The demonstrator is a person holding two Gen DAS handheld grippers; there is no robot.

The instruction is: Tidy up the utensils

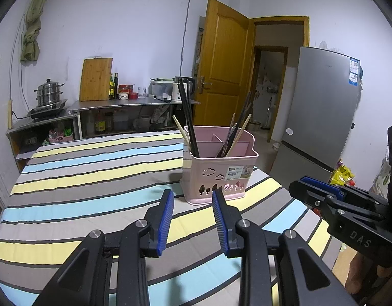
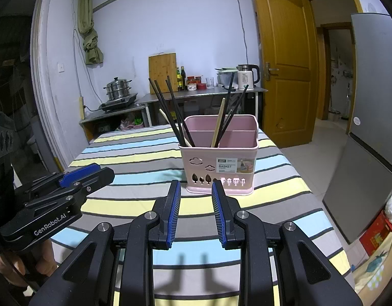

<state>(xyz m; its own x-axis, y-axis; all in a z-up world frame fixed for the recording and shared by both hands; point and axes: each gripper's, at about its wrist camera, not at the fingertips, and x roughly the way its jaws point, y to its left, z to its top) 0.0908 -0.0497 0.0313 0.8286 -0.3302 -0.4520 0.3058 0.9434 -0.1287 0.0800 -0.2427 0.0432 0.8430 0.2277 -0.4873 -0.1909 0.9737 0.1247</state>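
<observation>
A pink utensil basket (image 1: 219,176) (image 2: 219,168) stands upright on the striped tablecloth, divided into compartments. Black chopsticks (image 1: 188,119) (image 2: 170,112) and pale wooden chopsticks (image 1: 239,134) (image 2: 219,122) lean inside it, in both the left and right compartments. My left gripper (image 1: 193,199) is open and empty, just short of the basket's near side. My right gripper (image 2: 196,188) is open and empty, also just in front of the basket. Each gripper shows at the side of the other's view: the right gripper (image 1: 298,188) and the left gripper (image 2: 104,173).
The table (image 1: 81,183) (image 2: 134,153) has a striped cloth in grey, blue and yellow. Behind it stands a steel counter (image 1: 124,104) with a steamer pot (image 1: 48,94), cutting board, bottles and kettle (image 2: 247,76). A grey fridge (image 1: 321,107) and a wooden door (image 2: 285,63) are to the right.
</observation>
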